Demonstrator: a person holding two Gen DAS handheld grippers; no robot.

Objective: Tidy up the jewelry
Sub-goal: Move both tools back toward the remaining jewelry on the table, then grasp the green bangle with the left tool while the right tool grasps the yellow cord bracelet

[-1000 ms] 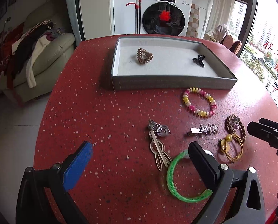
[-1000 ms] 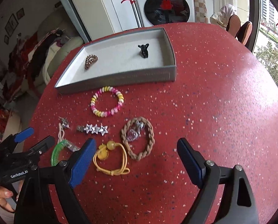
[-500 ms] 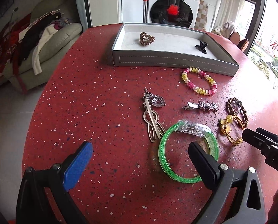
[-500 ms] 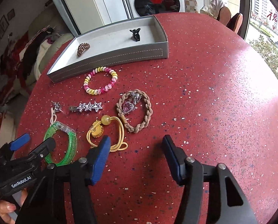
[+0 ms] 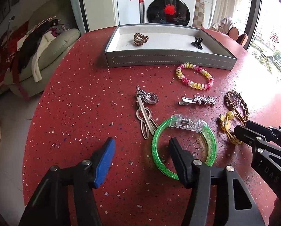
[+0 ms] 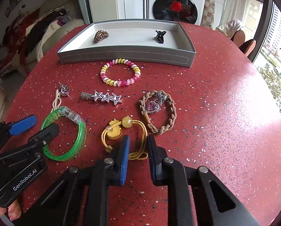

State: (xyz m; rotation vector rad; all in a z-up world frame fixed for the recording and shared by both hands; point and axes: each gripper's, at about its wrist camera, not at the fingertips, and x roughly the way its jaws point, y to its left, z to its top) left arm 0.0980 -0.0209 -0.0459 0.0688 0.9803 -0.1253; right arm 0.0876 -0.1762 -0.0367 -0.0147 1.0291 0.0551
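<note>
Both tongs are working low over the red speckled tabletop (image 6: 216, 113), each aimed at a different piece so two items can go to the tray in one trip.

Left tongs (image 5: 140, 146): jaws are closing. One black finger is sitting inside the green bangle (image 5: 210, 141), the blue-padded finger (image 5: 104, 162) is outside its near-left rim, so the plastic ring lies between them. Pads are not yet pressing on it. Straddling the rim looks deliberate: a rigid hoop is easiest pinched across its wall, away from the clear clasp block.

Right tongs (image 6: 138, 146): jaws are drawn in narrow over the yellow hair tie (image 6: 140, 131), at the far end of its cord loop from the bead and flower charm. The strands run between the two pads; the frames do not show clearly whether they are pinched, but the jaws read as shut on the cords. Taking thin elastic cords rather than the round bead should be giving a surer hold.

Grey tray (image 6: 125, 56) is standing at the far side of the tabletop, already holding a brown coil tie (image 6: 100, 34) and a black claw clip (image 6: 160, 35).

Still loose between tray and tongs: pink-yellow coil bracelet (image 6: 120, 72), star clip (image 6: 102, 97), braided tie with heart charm (image 6: 157, 111), silver pin and heart brooch (image 5: 146, 103).

Judgement: sorting is early; most pieces are waiting outside the tray.
</note>
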